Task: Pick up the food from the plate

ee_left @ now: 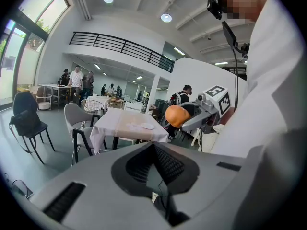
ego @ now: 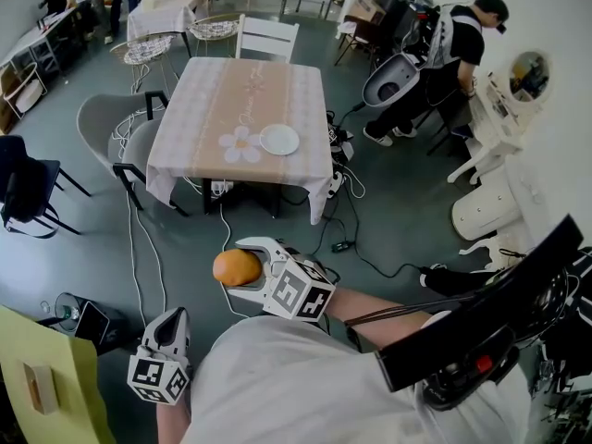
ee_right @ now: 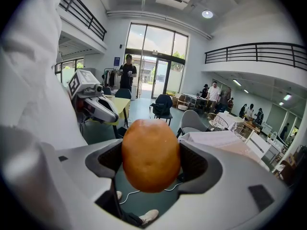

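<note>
The worktop (ego: 231, 109), under a pale cloth, is seen well ahead of both sets of jaws, with floor between. On it lies a white plate (ego: 279, 140), and nothing can be made out on it. The food (ee_right: 150, 155), an orange-brown, egg-shaped piece, is no longer on the plate. It is carried clear of the worktop in the right gripper (ego: 238, 267), whose jaws are closed onto its two flanks about halfway along, so that both ends stand out beyond the pads.

Its long axis is set across the closing direction of the jaws, running up and down in the right gripper view. Which end is the narrower cannot be told with certainty.

The piece is judged to be light. Its skin looks smooth and matt, with a faint dimple, so some slip at the rounded sides is to be expected. Whether it is firm or yielding cannot be told, as no denting is visible at the pads. A hold across the widest part, as now, is judged the safest.

The left gripper (ee_left: 154, 145) is held low beside the body, its jaws brought together with nothing between them.
</note>
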Demonstrator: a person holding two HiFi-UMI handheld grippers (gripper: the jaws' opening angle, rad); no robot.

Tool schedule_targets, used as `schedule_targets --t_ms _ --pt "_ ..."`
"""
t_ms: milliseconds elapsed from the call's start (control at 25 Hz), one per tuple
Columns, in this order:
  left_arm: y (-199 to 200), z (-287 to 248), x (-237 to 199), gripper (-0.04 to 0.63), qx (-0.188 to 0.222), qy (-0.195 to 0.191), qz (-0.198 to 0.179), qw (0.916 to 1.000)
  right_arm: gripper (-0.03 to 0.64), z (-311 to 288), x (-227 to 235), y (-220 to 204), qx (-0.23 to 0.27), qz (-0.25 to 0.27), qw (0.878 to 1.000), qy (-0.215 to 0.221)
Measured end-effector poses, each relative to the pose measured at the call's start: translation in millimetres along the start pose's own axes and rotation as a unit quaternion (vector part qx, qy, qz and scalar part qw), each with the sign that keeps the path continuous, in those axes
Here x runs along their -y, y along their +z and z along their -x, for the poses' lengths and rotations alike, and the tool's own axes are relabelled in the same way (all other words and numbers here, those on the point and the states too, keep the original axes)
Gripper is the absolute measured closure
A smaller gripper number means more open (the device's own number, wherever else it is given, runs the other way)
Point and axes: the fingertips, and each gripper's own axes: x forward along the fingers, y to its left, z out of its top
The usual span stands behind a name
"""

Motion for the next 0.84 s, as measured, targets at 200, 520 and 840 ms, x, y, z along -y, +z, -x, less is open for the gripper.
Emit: schedule_targets --t_ms 200,520,840 --pt "0.2 -1.8 -0.2 0.586 -0.001 -0.002 -0.001 1.0 0.252 0.4 2.0 -1.1 -0.001 -0.001 1.0 -0.003" --pt "2.3 -2.7 1.7 0.586 -0.004 -0.006 -0.004 1.0 0.252 2.5 2.9 -1.5 -0.003 -0.002 1.0 -0.004" --pt "1.0 -2.8 0.1 0.586 -0.007 -0.002 -0.003 1.0 0.252 0.9 4.0 -2.4 -0.002 -0.002 1.0 -0.001"
